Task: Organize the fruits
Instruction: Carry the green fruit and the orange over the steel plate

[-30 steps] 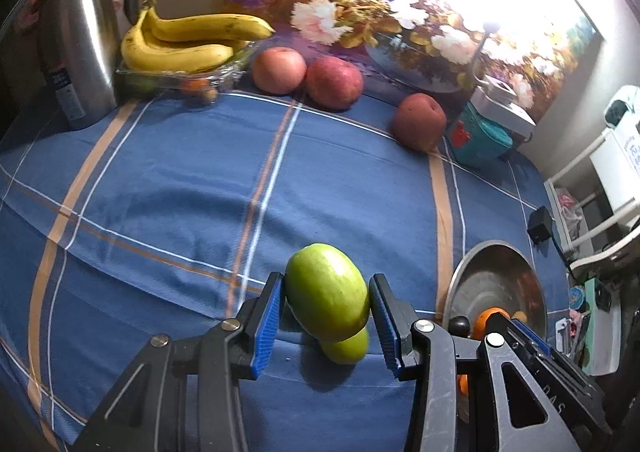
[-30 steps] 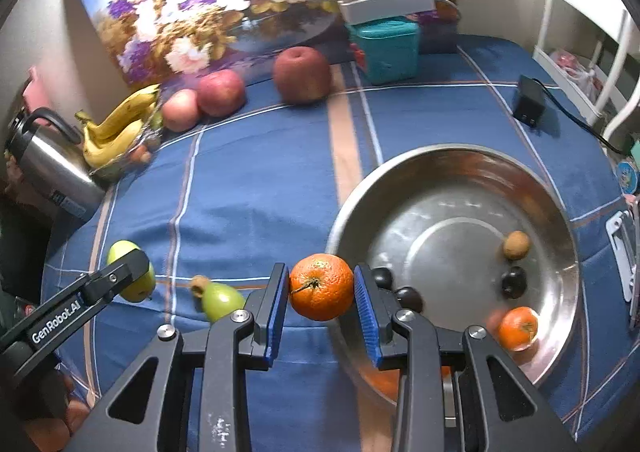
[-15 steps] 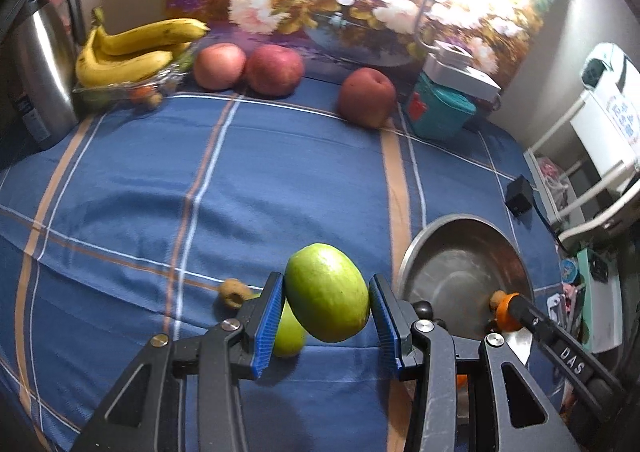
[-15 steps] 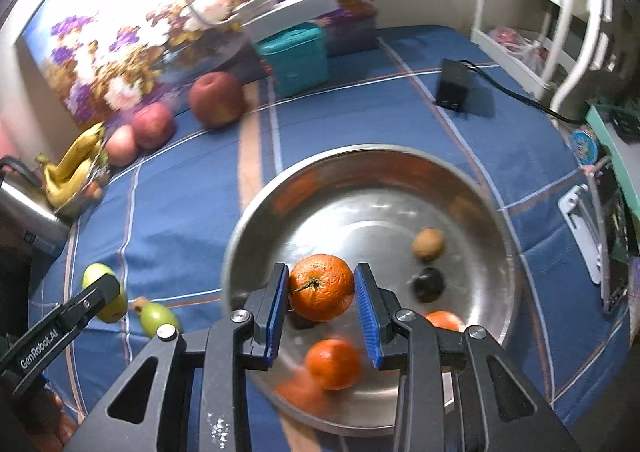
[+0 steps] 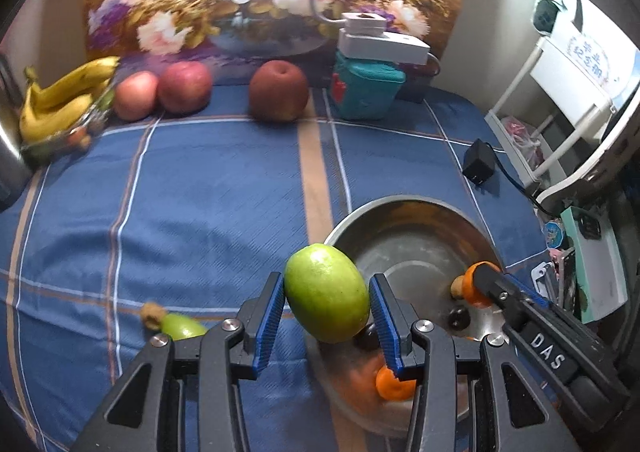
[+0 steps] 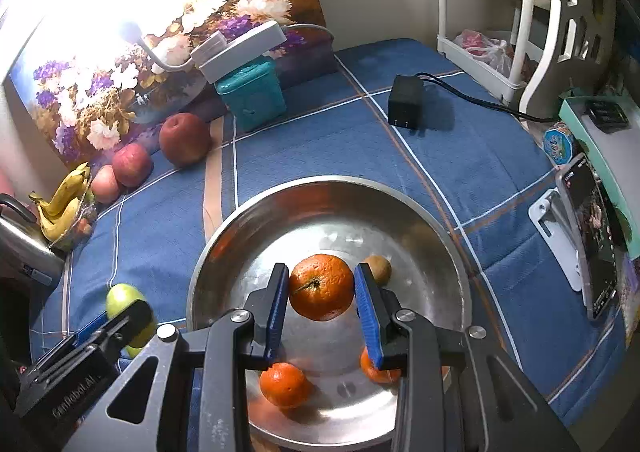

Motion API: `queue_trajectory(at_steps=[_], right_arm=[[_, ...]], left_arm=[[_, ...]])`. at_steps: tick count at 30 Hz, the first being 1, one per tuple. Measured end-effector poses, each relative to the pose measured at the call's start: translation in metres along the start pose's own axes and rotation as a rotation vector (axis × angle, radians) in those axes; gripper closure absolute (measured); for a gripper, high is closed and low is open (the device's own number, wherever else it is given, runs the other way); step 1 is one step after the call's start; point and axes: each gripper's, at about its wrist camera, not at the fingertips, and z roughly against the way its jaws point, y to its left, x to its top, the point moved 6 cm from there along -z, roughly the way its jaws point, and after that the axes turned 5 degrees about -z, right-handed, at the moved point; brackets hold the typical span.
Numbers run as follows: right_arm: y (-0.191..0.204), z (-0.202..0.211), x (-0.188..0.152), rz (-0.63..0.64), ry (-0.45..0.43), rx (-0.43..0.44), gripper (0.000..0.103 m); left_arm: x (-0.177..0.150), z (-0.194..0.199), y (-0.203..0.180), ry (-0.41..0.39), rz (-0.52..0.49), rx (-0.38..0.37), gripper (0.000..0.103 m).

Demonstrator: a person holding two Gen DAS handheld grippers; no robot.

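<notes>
My left gripper (image 5: 326,314) is shut on a large green fruit (image 5: 326,292) and holds it in the air at the left rim of the steel bowl (image 5: 404,208). My right gripper (image 6: 322,310) is shut on an orange (image 6: 322,286) and holds it over the middle of the bowl (image 6: 320,186). Two oranges (image 6: 285,384) and a brown kiwi (image 6: 378,269) lie in the bowl. A small green pear (image 5: 182,326) with a brown nut-like fruit (image 5: 150,314) lies on the blue cloth left of the bowl.
Three red apples (image 5: 278,90) and bananas (image 5: 60,96) stand along the far edge by a flower painting. A teal box (image 5: 366,90) with a lamp, a black charger (image 5: 478,166), a steel kettle (image 6: 24,248) and a phone on a stand (image 6: 586,232) border the cloth.
Both grippers have moved right towards the bowl. The orange now hangs over the bowl's middle and the green fruit has reached the bowl's left rim.
</notes>
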Motion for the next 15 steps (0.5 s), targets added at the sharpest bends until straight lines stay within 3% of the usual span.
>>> queue_trajectory(at_steps=[15], right_arm=[[0.0,-0.02,0.019,0.004,0.008,-0.01,0.068]], left_arm=[[0.015,-0.041,-0.025,0.033,-0.076,0.003,0.057]])
